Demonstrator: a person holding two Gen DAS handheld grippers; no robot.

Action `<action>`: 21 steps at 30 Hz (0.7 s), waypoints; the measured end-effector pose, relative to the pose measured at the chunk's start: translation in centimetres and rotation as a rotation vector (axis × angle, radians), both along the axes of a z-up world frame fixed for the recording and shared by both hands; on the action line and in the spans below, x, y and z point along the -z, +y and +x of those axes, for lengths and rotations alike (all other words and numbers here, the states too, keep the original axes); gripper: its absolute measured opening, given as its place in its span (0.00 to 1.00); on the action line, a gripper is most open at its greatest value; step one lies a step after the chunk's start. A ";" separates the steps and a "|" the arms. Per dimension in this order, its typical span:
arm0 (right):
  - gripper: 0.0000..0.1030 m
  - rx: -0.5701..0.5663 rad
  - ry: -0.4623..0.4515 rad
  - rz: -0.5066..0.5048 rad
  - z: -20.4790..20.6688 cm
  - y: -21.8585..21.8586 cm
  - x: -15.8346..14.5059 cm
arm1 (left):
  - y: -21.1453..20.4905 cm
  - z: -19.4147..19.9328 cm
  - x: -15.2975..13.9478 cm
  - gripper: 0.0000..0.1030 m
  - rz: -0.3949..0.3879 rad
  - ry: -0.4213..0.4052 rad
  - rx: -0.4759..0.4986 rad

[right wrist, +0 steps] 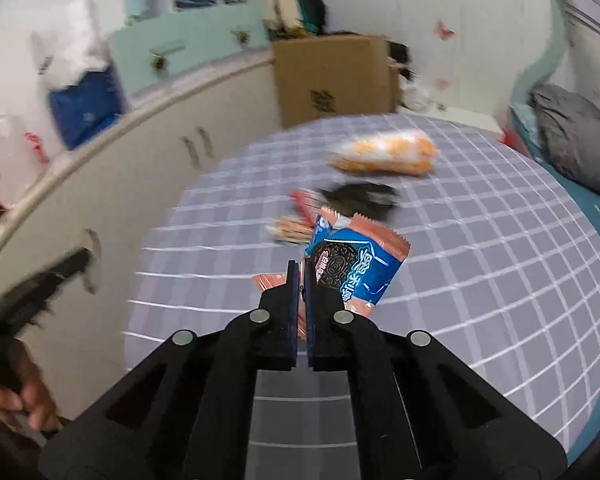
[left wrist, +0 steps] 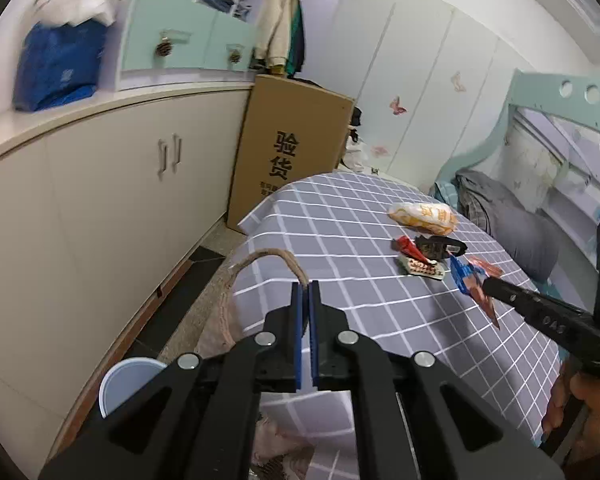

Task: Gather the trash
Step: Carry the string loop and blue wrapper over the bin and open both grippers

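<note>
Rope handle of a woven basket sits pinched in the left tool. Clamped in the right tool, the blue cookie wrapper hangs above the checked surface, near other wrappers.

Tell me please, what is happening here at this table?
A person is collecting trash with a claw in each hand. The right claw is shut on a blue cookie wrapper, lifted above the checked tablecloth. The left claw is shut on the rope handle of a woven basket at the table's edge. An orange snack bag and some small wrappers lie on the table.
</note>
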State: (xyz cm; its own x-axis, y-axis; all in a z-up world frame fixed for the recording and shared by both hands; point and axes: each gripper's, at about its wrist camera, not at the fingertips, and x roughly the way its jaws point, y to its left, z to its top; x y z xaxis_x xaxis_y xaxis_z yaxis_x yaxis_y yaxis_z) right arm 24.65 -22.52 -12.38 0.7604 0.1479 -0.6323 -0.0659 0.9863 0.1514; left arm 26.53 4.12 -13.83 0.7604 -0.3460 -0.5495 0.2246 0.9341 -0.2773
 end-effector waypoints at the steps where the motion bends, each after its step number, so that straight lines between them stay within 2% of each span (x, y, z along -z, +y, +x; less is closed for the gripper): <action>1: 0.03 -0.019 -0.001 0.001 0.0 0.8 -0.2 | 0.7 -0.3 0.1 0.03 -0.009 0.002 -0.007; 3: 0.03 -0.043 -0.021 0.000 -0.1 2.4 -0.7 | 2.1 -0.7 0.4 0.03 -0.012 0.007 -0.035; 6: 0.03 -0.095 -0.003 0.061 0.3 3.9 -1.0 | 4.0 -1.1 0.7 0.03 -0.024 0.015 -0.068; 11: 0.03 -0.232 0.004 0.029 0.5 10.8 -0.6 | 7.5 -1.7 2.2 0.03 -0.078 0.045 -0.125; 15: 0.03 -0.346 0.037 0.028 1.4 17.0 1.3 | 10.4 -2.2 4.1 0.03 -0.079 0.081 -0.179; 21: 0.03 -0.489 0.128 0.018 3.2 25.9 6.3 | 15.9 -1.8 8.7 0.03 -0.079 0.177 -0.287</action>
